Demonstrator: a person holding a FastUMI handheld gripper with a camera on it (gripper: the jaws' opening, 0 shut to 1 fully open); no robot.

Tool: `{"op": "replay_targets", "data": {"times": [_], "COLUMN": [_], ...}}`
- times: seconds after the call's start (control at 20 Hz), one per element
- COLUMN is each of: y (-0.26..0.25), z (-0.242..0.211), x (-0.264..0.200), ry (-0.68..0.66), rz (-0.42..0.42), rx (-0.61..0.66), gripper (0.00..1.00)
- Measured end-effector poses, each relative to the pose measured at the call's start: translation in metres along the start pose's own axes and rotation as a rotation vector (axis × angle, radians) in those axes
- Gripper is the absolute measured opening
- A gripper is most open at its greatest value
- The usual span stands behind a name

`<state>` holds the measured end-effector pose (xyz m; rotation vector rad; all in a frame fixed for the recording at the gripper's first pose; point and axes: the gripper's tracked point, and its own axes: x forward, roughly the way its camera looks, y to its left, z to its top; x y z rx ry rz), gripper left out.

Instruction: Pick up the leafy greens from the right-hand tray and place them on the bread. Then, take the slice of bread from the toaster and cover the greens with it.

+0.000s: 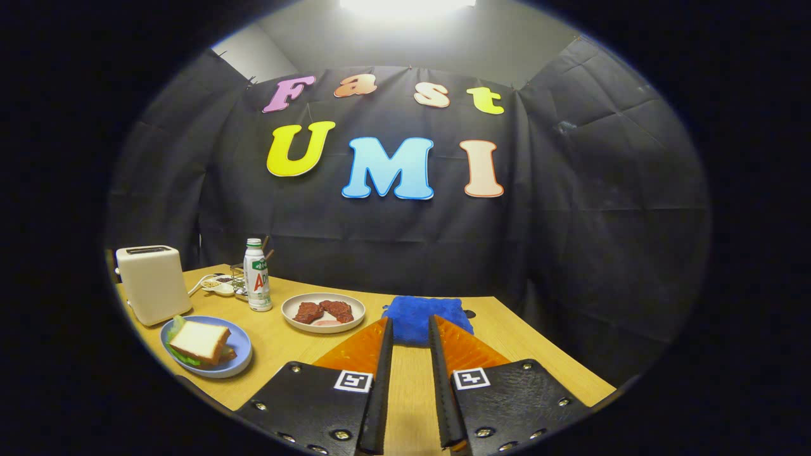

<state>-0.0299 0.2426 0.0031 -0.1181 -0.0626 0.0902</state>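
Note:
My gripper [410, 324] hangs open above the wooden table [298, 345], nothing between its fingers. Well left of the fingers sits a blue plate [239, 354] with a sandwich on it: a bread slice [199, 341] lies on top, and leafy greens [179, 352] poke out beneath it. Behind that plate stands a cream toaster [152, 283]; I see no bread standing out of its slot. A white tray [291, 311] with dark red meat pieces [324, 310] rests ahead and left of the fingers.
A blue cloth [418, 316] lies just beyond the fingertips. A white drink bottle [256, 276] stands behind the meat tray, with a small wire rack and a white dish next to it. The table's right edge runs close beside the right finger.

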Motion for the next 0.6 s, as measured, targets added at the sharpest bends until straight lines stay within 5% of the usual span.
{"op": "replay_targets", "data": {"times": [0.4,0.6], "y": [-0.049,-0.105], "z": [-0.021,-0.031], "x": [0.007,0.013], "ry": [0.065,0.067], "rz": [0.072,0.039], "rx": [0.064,0.126], "gripper": [0.32,0.32]}}
